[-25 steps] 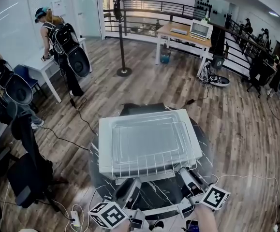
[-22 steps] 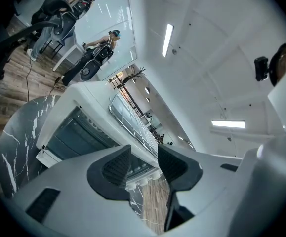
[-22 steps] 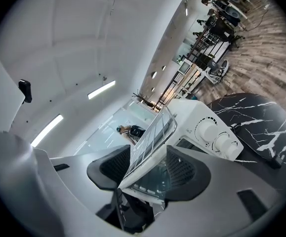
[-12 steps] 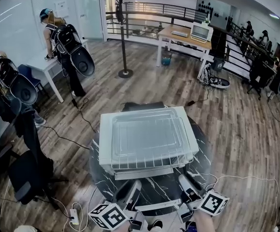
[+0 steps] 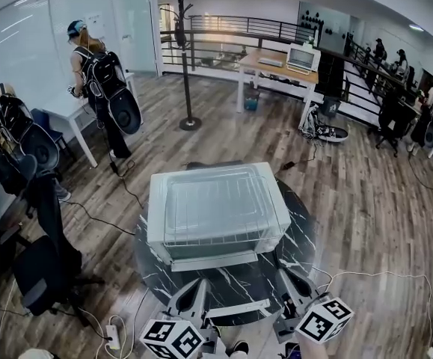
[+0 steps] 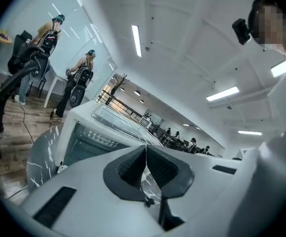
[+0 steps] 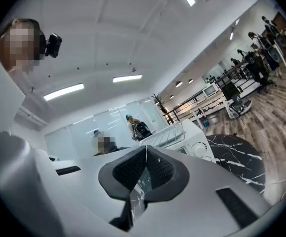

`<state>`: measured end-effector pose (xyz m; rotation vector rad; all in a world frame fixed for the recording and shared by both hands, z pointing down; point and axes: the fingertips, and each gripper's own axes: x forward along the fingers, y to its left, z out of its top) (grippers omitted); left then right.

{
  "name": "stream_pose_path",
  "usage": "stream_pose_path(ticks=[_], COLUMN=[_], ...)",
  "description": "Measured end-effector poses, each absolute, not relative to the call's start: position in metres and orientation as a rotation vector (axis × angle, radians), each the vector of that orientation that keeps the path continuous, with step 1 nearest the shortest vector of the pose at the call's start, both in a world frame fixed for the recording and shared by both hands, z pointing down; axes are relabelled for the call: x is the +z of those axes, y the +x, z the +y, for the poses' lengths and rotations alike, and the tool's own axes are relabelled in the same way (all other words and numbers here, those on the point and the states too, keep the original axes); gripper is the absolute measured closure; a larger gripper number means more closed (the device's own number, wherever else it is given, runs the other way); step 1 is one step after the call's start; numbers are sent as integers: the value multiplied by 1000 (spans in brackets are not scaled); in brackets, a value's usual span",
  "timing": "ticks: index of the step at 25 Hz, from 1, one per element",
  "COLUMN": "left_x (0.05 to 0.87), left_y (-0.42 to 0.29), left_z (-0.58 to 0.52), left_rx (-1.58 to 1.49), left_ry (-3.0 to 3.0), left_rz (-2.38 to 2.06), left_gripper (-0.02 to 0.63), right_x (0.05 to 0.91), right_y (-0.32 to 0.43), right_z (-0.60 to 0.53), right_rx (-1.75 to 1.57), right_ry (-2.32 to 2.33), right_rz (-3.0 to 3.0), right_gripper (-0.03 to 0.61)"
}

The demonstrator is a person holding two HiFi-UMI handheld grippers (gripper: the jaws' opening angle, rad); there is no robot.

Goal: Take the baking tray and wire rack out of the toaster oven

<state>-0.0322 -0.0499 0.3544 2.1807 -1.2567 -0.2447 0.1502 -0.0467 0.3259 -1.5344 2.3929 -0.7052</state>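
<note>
Sitting squarely on a round black marble-patterned bench (image 5: pixel 298 234), the white toaster oven (image 5: pixel 156 226) has its front turned toward the near side, where the two grippers hang just off the bench's near rim. The baking tray (image 5: pixel 216 200) lies flat on the roof of the oven and covers most of it. The thin bars of the wire rack (image 5: pixel 215 241) show along the tray's near edge, also on the roof; how the two are stacked cannot be told exactly. The left gripper (image 5: pixel 192 293) is at near left, short of the oven's front and apart from it, with its marker cube nearest the camera. In the left gripper view its dark ribbed pads (image 6: pixel 131 166) are pressed together with nothing between them, and the oven's front rises beyond them to the left. The right gripper (image 5: pixel 294 284) is at near right, also clear of the oven. In the right gripper view its pads (image 7: pixel 132 168) meet in the same way and pinch nothing, with the oven's knob side and the marbled bench top showing past them. Farther off, a coat stand (image 5: pixel 184 58) rises from the wooden floor (image 5: pixel 366 200), and a person with a dark backpack (image 5: pixel 100 81) stands at far left.
</note>
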Motion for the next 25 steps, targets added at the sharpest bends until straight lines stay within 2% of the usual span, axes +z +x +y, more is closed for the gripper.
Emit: stream_pose_path(ticks=[5, 12, 25], left_x=[326, 296, 270], left_y=[-19, -12, 0], left_z=[-29, 13, 55], left_rx=[-213, -171, -152], left_ry=[2328, 2439, 2564], left_rz=[-1338, -1452, -1468], left_gripper=[611, 612, 612], right_x=[297, 269, 244], right_y=[158, 163, 129], right_z=[-22, 18, 64], right_rx=[-527, -457, -303], right_ry=[-1552, -1486, -1308], right_rz=[2457, 2497, 2671], right_gripper=[577, 577, 577])
